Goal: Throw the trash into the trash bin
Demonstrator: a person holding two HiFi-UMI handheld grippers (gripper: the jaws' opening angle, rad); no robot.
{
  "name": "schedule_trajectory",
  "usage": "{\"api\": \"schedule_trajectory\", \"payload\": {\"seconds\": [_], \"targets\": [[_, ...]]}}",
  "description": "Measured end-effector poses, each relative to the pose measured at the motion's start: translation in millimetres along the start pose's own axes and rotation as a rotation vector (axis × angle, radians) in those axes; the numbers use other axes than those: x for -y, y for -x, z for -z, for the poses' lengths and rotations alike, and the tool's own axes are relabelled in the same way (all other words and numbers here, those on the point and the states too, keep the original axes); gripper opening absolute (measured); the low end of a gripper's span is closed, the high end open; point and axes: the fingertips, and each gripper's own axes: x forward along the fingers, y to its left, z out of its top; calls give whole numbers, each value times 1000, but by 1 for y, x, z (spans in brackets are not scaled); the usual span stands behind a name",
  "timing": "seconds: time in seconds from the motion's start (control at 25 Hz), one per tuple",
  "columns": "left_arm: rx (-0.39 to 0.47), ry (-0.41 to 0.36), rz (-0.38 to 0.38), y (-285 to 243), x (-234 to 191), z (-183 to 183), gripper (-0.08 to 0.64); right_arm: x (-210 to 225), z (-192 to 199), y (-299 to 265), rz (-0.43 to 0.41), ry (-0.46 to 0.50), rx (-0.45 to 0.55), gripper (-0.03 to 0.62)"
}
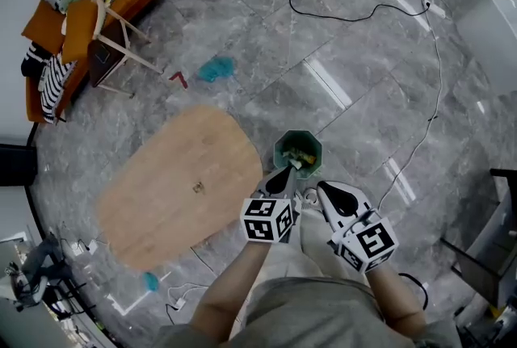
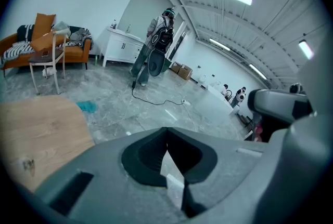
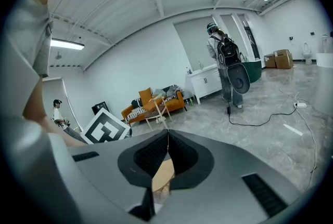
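The green trash bin [image 1: 284, 146] stands on the grey floor just right of the wooden table [image 1: 178, 185], with yellow and white trash [image 1: 300, 158] inside it. My left gripper [image 1: 284, 174] hovers at the bin's near rim, and its jaws meet at the tips with nothing between them. Beside it, my right gripper [image 1: 324, 192] is a little nearer to me and to the right of the bin, its jaws also closed tip to tip. In the left gripper view the closed tips [image 2: 167, 130] point over the floor. The right gripper view shows its closed tips [image 3: 167, 133] toward the sofa.
An orange sofa [image 1: 48, 64] and a wooden chair [image 1: 113, 35] stand at the far left. A blue cloth [image 1: 216, 68] and a red object [image 1: 178, 80] lie on the floor. A black cable [image 1: 347, 15] and a white cable [image 1: 436, 80] cross it. A person with a backpack [image 3: 226, 62] stands far off.
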Motion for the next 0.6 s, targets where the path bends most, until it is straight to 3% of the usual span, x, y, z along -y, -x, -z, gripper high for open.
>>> {"api": "schedule_trajectory", "payload": {"seconds": [0.6], "targets": [[26, -28, 48, 54, 59, -33, 11, -20, -47, 35, -28, 63, 44, 9]]}}
